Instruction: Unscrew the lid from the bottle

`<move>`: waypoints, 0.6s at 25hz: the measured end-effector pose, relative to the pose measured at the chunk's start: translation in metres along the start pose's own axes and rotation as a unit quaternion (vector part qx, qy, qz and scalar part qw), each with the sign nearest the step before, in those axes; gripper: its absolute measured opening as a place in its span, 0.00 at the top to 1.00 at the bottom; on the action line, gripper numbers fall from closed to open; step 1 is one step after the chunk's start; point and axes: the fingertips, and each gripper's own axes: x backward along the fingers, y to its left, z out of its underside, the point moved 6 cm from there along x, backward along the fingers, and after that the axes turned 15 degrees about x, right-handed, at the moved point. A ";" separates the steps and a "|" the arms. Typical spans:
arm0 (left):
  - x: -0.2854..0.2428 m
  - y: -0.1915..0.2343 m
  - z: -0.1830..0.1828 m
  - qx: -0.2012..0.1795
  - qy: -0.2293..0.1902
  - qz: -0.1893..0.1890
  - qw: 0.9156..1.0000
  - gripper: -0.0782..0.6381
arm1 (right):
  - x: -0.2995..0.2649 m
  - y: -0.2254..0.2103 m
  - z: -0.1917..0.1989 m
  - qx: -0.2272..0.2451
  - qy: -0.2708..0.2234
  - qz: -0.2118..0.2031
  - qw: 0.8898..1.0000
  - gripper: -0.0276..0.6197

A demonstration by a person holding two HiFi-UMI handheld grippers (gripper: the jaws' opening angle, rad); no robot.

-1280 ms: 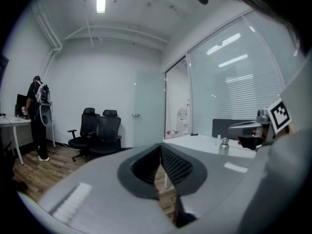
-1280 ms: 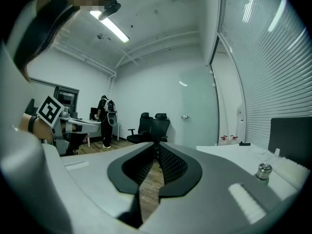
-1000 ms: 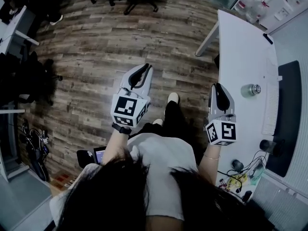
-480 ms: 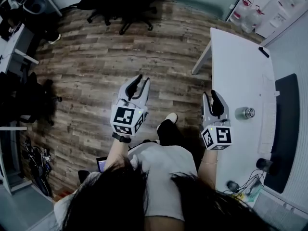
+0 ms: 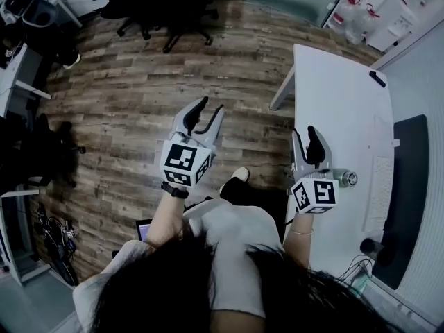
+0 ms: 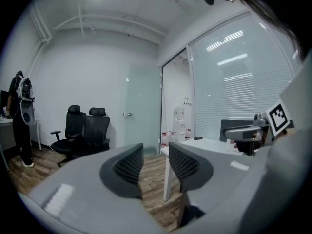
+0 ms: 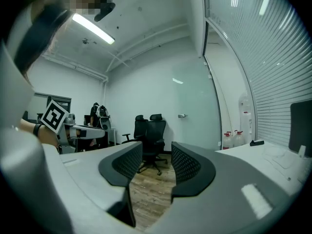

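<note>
A small bottle with a shiny metal lid stands on the white table, near its front edge. My right gripper hovers over the table's left edge, and its marker cube half hides the bottle from the left. My left gripper hangs over the wooden floor, well to the left of the table. Both point away from me, towards the far end of the room. Both pairs of jaws have just been opening, and nothing is between them in either gripper view.
A keyboard and a dark desk mat lie on the table's right side, with a small black object at its far end. Black office chairs and water jugs stand ahead. A person stands far left.
Both grippers' jaws went from shut to apart. The table and the bottle have drawn closer to the right gripper, and the bottle now sits right beside its marker cube.
</note>
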 end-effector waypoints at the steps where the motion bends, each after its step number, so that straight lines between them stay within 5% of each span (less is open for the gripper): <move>1: -0.008 -0.001 -0.001 -0.002 0.001 0.002 1.000 0.65 | -0.002 -0.006 0.001 -0.001 0.000 0.004 1.000 0.71; 15: -0.099 -0.012 -0.003 0.013 0.015 0.047 0.999 0.56 | -0.018 -0.075 0.015 -0.014 0.022 0.073 0.997 0.66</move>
